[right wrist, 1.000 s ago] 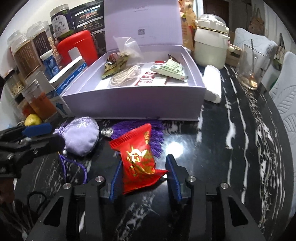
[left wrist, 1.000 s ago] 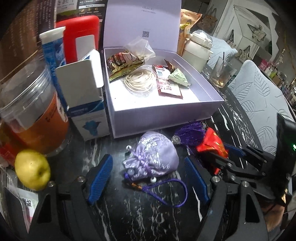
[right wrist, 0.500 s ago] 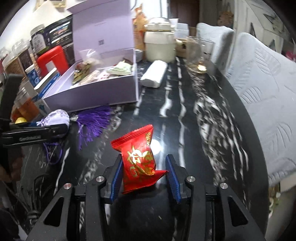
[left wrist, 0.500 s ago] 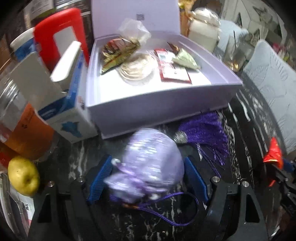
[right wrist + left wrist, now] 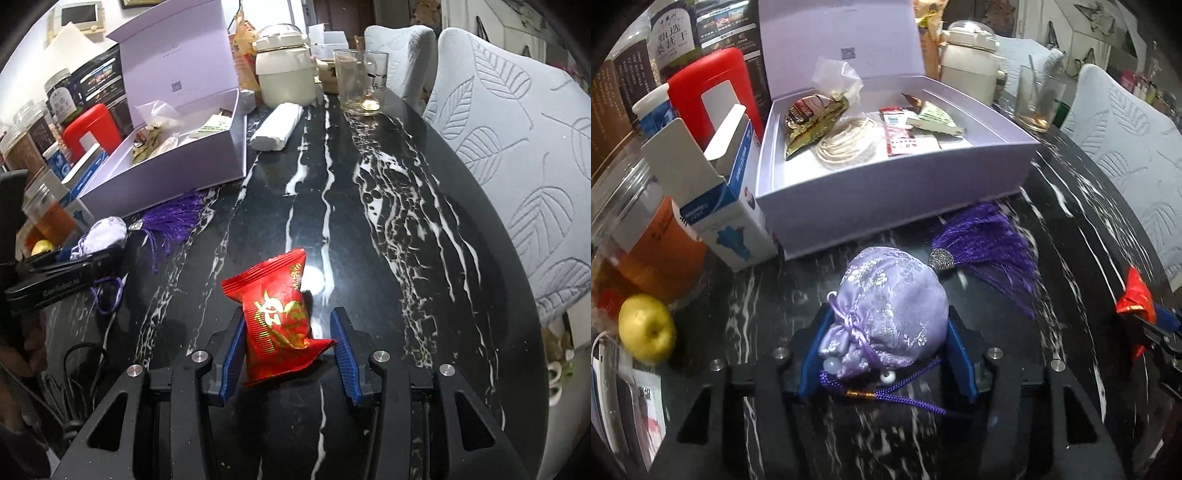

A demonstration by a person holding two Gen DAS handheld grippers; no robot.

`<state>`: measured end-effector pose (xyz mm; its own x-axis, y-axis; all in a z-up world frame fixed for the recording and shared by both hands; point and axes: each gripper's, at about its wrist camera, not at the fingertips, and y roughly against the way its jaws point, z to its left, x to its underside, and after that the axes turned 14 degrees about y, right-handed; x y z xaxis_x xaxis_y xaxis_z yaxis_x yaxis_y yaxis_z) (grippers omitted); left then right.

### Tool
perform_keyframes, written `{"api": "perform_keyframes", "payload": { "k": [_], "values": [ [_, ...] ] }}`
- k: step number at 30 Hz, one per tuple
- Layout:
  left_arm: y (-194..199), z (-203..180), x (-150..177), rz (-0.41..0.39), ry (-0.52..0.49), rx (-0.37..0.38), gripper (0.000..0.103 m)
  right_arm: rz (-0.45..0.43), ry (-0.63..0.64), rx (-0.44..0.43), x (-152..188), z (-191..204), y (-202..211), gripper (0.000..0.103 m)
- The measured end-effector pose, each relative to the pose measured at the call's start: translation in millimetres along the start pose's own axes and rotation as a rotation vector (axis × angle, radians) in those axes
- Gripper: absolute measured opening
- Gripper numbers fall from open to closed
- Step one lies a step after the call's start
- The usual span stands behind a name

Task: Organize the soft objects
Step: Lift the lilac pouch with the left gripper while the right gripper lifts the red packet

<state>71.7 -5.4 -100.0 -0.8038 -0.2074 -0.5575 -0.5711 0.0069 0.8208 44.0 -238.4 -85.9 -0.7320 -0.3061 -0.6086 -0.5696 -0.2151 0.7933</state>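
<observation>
My left gripper point(image 5: 886, 350) is shut on a lilac brocade pouch point(image 5: 892, 310) with a purple tassel point(image 5: 990, 247) and cord, just in front of the open lilac box point(image 5: 886, 199). The box holds snack packets and a coil of string point(image 5: 846, 146). My right gripper point(image 5: 288, 350) is shut on a red snack packet point(image 5: 277, 317) with gold print, held above the black marble table point(image 5: 369, 221). The pouch also shows in the right wrist view point(image 5: 107, 232), and the red packet in the left wrist view point(image 5: 1134, 299).
Left of the box stand a blue-white carton point(image 5: 720, 206), a red container point(image 5: 713, 96), jars point(image 5: 639, 236) and a yellow apple point(image 5: 646, 328). Behind the box are a cream pot point(image 5: 286, 77), a glass point(image 5: 360, 83) and a white roll point(image 5: 279, 125). Grey chairs point(image 5: 517, 147) line the right edge.
My left gripper closed on the pouch and holds it before the box. My right gripper carried the red packet away from the box, toward the right over the table.
</observation>
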Motion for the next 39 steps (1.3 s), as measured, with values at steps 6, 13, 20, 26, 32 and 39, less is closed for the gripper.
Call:
{"api": "perform_keyframes", "payload": {
  "k": [6, 13, 20, 26, 32, 39],
  "values": [
    [19.3, -8.0, 21.1, 0.027, -0.03, 0.053, 0.057, -0.008, 0.01, -0.024, 8.2, 6.5, 6.9, 0.044],
    [40.9, -11.3, 45.1, 0.04, -0.043, 0.083, 0.057, -0.003, 0.01, -0.056, 24.3, 13.1, 16.0, 0.046],
    [46.1, -9.9, 54.5, 0.068, -0.042, 0.11, 0.057, -0.01, 0.011, -0.062, 31.0, 18.9, 19.2, 0.058],
    [49.7, -7.7, 54.9, 0.065, -0.025, 0.122, 0.057, -0.022, 0.009, -0.084, 25.5, 23.2, 14.2, 0.071],
    [52.8, -3.8, 54.8, 0.059, -0.006, 0.131, 0.057, -0.013, 0.042, -0.029, 24.1, 27.7, 11.1, 0.071],
    [56.1, 5.1, 55.6, 0.048, 0.015, 0.116, 0.057, -0.018, 0.054, 0.026, 27.6, 28.8, 13.5, 0.038]
  ]
}}
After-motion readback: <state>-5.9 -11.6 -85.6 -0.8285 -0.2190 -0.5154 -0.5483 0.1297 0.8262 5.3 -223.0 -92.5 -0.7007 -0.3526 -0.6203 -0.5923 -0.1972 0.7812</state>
